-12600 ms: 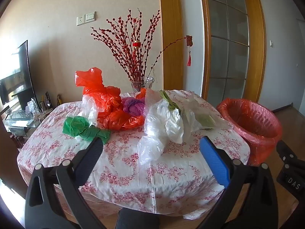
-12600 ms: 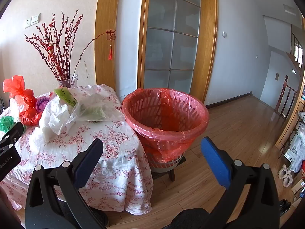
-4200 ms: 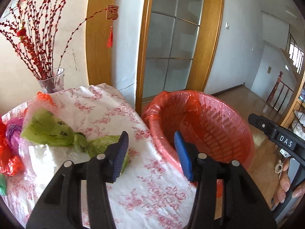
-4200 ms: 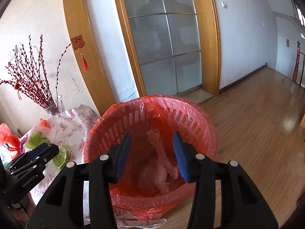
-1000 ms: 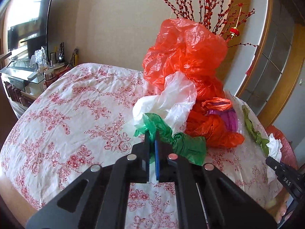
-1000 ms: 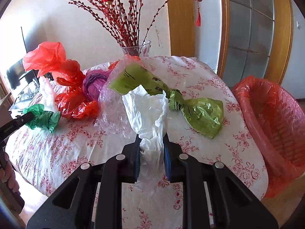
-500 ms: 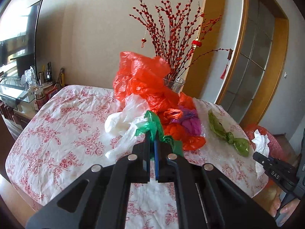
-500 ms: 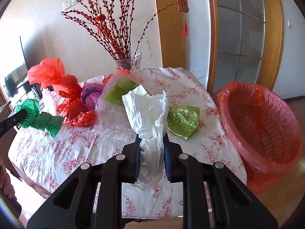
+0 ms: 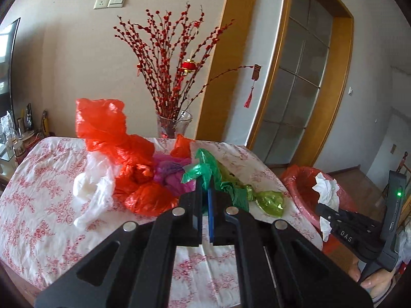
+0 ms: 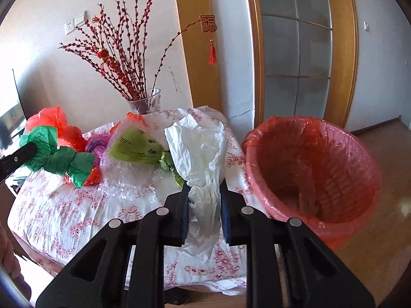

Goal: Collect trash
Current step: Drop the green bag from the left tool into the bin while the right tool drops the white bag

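Both claws, lifted off the bench: left claw (image 9: 204,200) clenched on crumpled green plastic bag (image 9: 209,172), right claw (image 10: 204,205) grasping crinkled white plastic bag (image 10: 200,151), red-lined bin (image 10: 312,164) next.

Beige wall (image 9: 77,59), wood-framed glass door (image 10: 295,51), wooden floor (image 10: 385,154), floral-clothed table (image 9: 46,179).

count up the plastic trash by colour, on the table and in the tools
white bag: 2, one in the right tool at, one lying at
dark green bag: 1, in the left tool
lime green bag: 1
purple bag: 1
clear bubble wrap: 1
red heap: 1, maybe several bags
red scrap: 1
total: 8 at least
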Available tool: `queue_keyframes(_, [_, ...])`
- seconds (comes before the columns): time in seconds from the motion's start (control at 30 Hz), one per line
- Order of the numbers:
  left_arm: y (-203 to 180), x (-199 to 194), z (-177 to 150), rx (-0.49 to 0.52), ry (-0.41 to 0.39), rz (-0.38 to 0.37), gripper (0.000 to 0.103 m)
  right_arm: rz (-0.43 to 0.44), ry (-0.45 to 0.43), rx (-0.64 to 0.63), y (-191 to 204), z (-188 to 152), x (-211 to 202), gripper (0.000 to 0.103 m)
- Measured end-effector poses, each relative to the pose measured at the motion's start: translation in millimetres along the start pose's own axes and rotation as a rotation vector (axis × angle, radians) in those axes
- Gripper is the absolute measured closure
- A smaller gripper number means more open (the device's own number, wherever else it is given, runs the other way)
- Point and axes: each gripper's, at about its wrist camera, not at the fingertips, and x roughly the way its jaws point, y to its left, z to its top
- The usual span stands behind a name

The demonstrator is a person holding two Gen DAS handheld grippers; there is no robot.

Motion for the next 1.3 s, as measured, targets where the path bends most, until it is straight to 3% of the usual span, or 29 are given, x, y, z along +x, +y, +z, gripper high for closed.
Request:
queue_keyframes(0.87, [-158, 97, 4, 0.110, 0.072, -0.293, 0.098, -0.150, -0.090, 0.188, -123, 25, -25, 0.082])
queue_keyframes(1.3, [-221, 149, -8, 0.157, 0.129, -0.362, 0.098, -0.157, -0.104, 0.265, -170, 41, -14, 0.082])
